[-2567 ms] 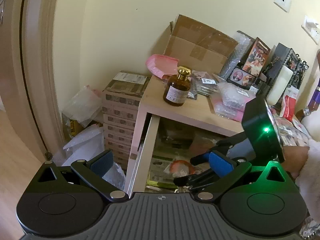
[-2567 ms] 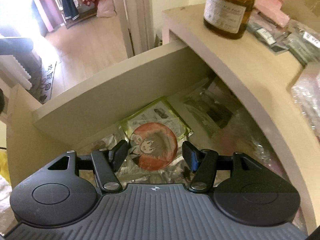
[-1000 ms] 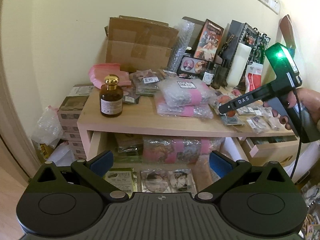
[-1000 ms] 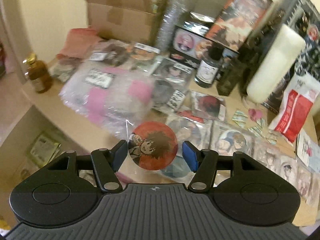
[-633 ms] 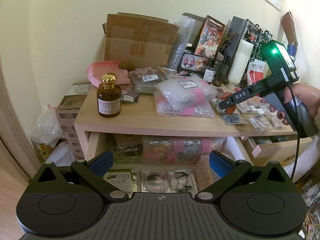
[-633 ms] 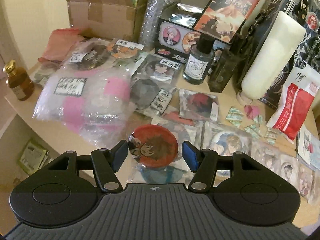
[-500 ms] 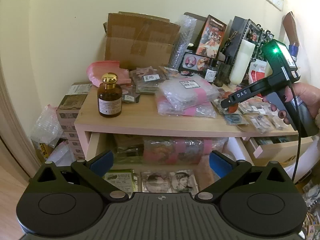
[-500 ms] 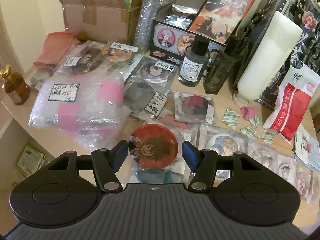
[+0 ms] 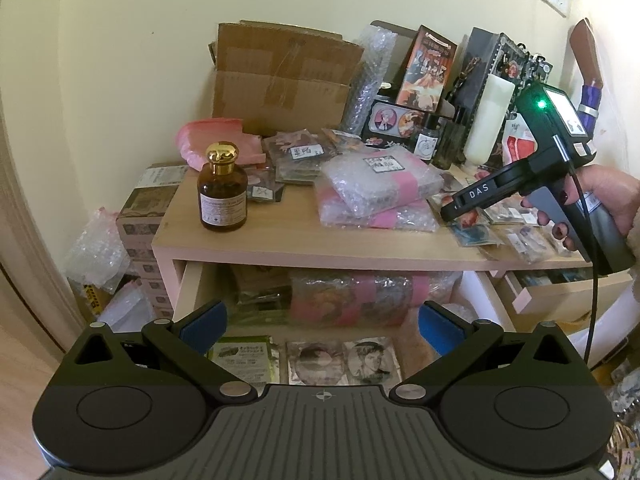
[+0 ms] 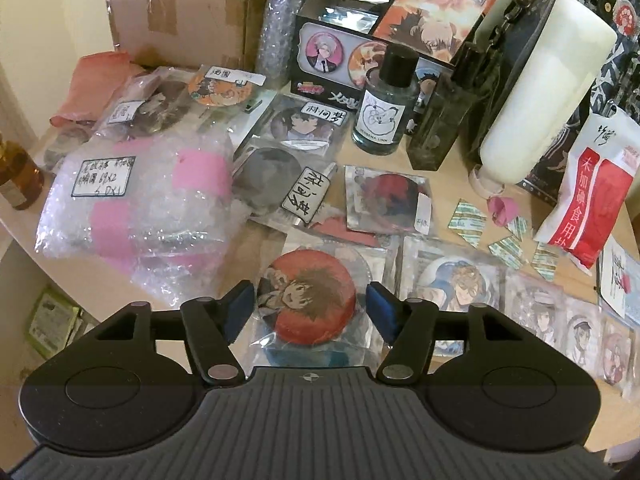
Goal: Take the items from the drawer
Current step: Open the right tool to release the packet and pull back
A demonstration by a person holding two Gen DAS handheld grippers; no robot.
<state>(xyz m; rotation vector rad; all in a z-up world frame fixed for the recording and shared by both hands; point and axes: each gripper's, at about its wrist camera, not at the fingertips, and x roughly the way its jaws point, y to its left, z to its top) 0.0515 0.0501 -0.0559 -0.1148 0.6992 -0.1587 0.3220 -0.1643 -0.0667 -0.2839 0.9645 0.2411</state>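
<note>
We see the right gripper opening, its pads flanking the red badge flat on the desk; left gripper empty, spread.

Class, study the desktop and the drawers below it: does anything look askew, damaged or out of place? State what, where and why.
The cardboard box at the back of the desk looks battered, with loose flaps and old tape. The white bottle leans against the things behind it. Both drawers hang open.

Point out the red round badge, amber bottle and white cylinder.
red round badge [image 10: 308,296], right wrist view, middle of printed face.
amber bottle [image 9: 222,196], left wrist view, on its label.
white cylinder [image 10: 548,84], right wrist view, mid side.
</note>
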